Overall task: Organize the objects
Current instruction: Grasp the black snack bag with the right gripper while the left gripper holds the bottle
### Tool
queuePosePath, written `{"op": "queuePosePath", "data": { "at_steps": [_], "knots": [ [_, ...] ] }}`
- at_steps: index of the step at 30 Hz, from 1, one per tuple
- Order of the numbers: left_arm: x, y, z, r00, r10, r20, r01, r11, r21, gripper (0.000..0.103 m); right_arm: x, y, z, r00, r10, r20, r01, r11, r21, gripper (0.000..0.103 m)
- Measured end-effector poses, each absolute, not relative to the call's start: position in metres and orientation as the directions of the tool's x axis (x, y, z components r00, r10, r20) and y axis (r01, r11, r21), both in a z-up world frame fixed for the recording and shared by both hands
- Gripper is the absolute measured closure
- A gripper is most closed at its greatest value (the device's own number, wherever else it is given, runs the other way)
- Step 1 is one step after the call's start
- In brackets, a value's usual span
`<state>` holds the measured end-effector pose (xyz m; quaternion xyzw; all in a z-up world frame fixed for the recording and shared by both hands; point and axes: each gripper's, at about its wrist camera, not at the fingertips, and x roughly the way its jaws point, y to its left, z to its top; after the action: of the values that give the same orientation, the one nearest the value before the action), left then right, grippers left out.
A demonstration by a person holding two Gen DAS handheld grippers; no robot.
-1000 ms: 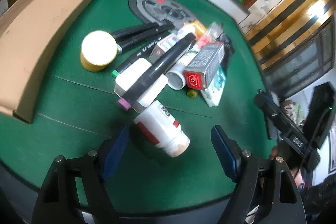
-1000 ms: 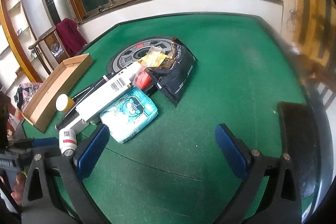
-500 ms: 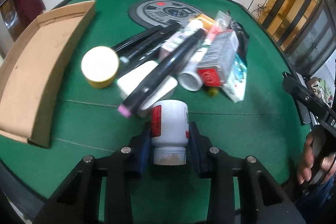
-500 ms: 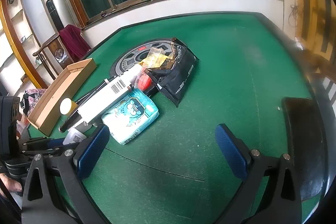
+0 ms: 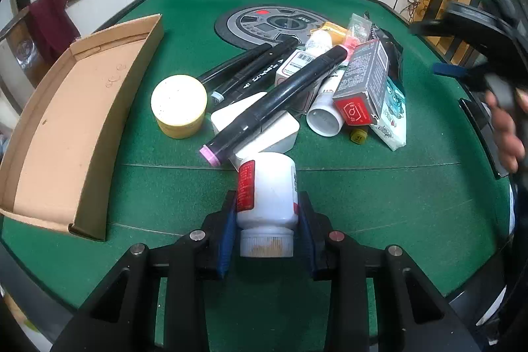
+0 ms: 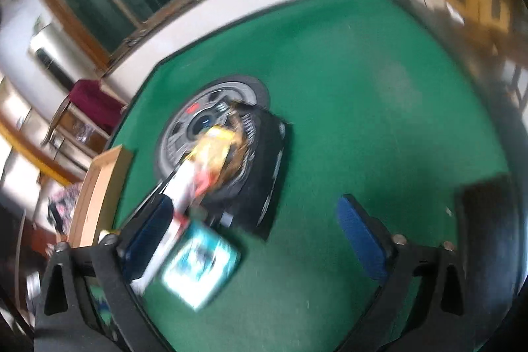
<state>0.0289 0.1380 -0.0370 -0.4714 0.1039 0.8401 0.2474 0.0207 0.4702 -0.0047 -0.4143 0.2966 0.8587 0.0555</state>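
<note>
My left gripper (image 5: 266, 220) is shut on a white pill bottle (image 5: 266, 197) with a red label, cap toward the camera, held just above the green table (image 5: 379, 197). Beyond it lies a pile: black markers (image 5: 274, 101), a white box (image 5: 264, 134), a yellow jar with a white lid (image 5: 179, 106), a grey and red carton (image 5: 363, 84), a white tube (image 5: 325, 117), a tissue pack (image 5: 392, 117). An open cardboard tray (image 5: 69, 124) lies to the left. My right gripper (image 6: 257, 240) is open and empty, over the pile's right side; its view is blurred.
A round grey scale (image 5: 270, 23) lies behind the pile and also shows in the right wrist view (image 6: 204, 127). A black pouch (image 6: 264, 167) lies beside the tissue pack (image 6: 201, 263). A black pad (image 6: 485, 220) sits at the table's right edge.
My left gripper closed on the pill bottle, turned it straight and lifted it slightly. My right gripper has swung quickly toward the pile, blurring its view.
</note>
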Motion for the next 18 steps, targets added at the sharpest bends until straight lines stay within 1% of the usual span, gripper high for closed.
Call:
{"op": "queuePosePath", "data": {
  "at_steps": [2, 4, 6, 7, 8, 10, 11, 12, 14, 15, 18],
  "knots": [
    [0.030, 0.139, -0.038, -0.439, 0.313, -0.842, -0.518, -0.854, -0.047, 0.073, 0.003, 0.476, -0.016, -0.631, -0.189, -0.753, -0.356, -0.791, 0.498, 0.018],
    [0.031, 0.139, -0.038, -0.443, 0.309, -0.842, -0.520, -0.853, -0.039, 0.073, -0.011, 0.475, -0.024, -0.607, -0.189, -0.772, -0.378, -0.786, 0.489, 0.018],
    [0.032, 0.140, -0.038, -0.449, 0.302, -0.841, -0.523, -0.852, -0.026, 0.073, -0.019, 0.472, -0.027, -0.608, -0.188, -0.771, -0.375, -0.789, 0.488, 0.028],
    [0.032, 0.141, -0.038, -0.452, 0.299, -0.840, -0.523, -0.852, -0.021, 0.073, -0.026, 0.466, -0.031, -0.582, -0.168, -0.795, -0.381, -0.808, 0.450, 0.030],
    [0.032, 0.142, -0.038, -0.456, 0.295, -0.840, -0.523, -0.852, -0.015, 0.073, -0.030, 0.463, -0.034, -0.571, -0.173, -0.802, -0.379, -0.812, 0.445, 0.042],
    [0.033, 0.144, -0.039, -0.463, 0.289, -0.838, -0.524, -0.852, -0.004, 0.072, -0.033, 0.457, -0.034, -0.578, -0.141, -0.803, -0.372, -0.831, 0.414, 0.054],
    [0.032, 0.145, -0.039, -0.466, 0.288, -0.836, -0.524, -0.852, -0.001, 0.072, -0.036, 0.457, -0.036, -0.577, -0.154, -0.802, -0.354, -0.838, 0.416, 0.063],
    [0.032, 0.147, -0.039, -0.468, 0.287, -0.836, -0.524, -0.852, 0.001, 0.072, -0.036, 0.455, -0.035, -0.586, -0.150, -0.796, -0.342, -0.845, 0.411, 0.067],
    [0.032, 0.149, -0.039, -0.472, 0.289, -0.833, -0.525, -0.851, 0.002, 0.072, -0.035, 0.448, -0.035, -0.594, -0.128, -0.794, -0.290, -0.887, 0.360, 0.070],
    [0.032, 0.149, -0.039, -0.473, 0.292, -0.831, -0.527, -0.850, 0.001, 0.073, -0.034, 0.445, -0.035, -0.598, -0.119, -0.793, -0.274, -0.899, 0.342, 0.073],
    [0.032, 0.149, -0.038, -0.461, 0.321, -0.827, -0.529, -0.848, -0.034, 0.073, -0.020, 0.451, -0.027, -0.633, -0.108, -0.767, -0.261, -0.903, 0.342, 0.081]
  ]
}}
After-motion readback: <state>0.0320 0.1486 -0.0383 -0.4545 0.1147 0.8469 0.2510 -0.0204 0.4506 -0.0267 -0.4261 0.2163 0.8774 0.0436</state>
